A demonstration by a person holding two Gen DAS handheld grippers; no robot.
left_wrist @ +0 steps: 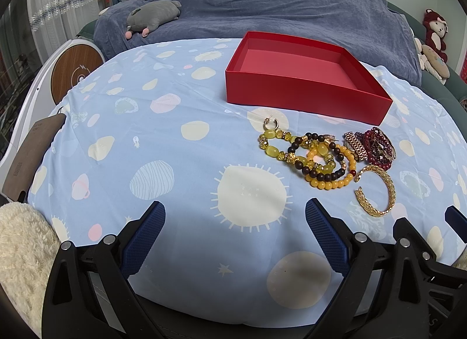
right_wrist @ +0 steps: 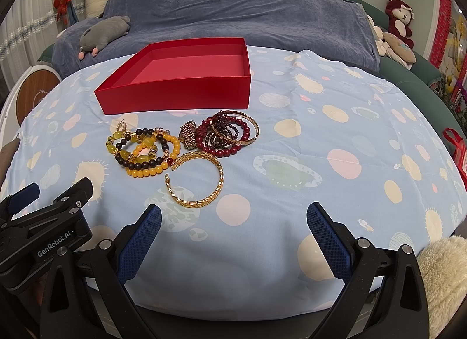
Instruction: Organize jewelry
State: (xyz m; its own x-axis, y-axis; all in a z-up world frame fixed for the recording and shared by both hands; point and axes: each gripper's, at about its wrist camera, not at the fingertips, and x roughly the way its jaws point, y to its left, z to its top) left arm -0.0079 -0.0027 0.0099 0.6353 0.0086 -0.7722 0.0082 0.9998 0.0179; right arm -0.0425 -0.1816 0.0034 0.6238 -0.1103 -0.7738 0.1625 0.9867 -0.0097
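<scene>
An empty red box (left_wrist: 306, 92) (right_wrist: 178, 96) sits on the blue patterned tablecloth. In front of it lies a heap of jewelry: yellow and dark bead bracelets (left_wrist: 313, 156) (right_wrist: 146, 152), a gold open cuff (left_wrist: 389, 190) (right_wrist: 217, 184), dark red bead bracelets (left_wrist: 379, 146) (right_wrist: 230, 134), a gold link band (left_wrist: 354, 144) (right_wrist: 188, 134) and a small gold earring (left_wrist: 271, 124) (right_wrist: 121, 127). My left gripper (left_wrist: 235, 216) is open near the table's front edge, left of the heap. My right gripper (right_wrist: 233, 219) is open too, just in front of the cuff.
A sofa under a blue-grey cover (left_wrist: 262, 3) stands behind the table, with a grey plush (left_wrist: 151, 16) and other plush toys (right_wrist: 400, 20) on it. A round wooden-faced device (left_wrist: 74, 71) sits at the left. Fluffy cream sleeves (left_wrist: 23, 260) (right_wrist: 440, 274) show at the edges.
</scene>
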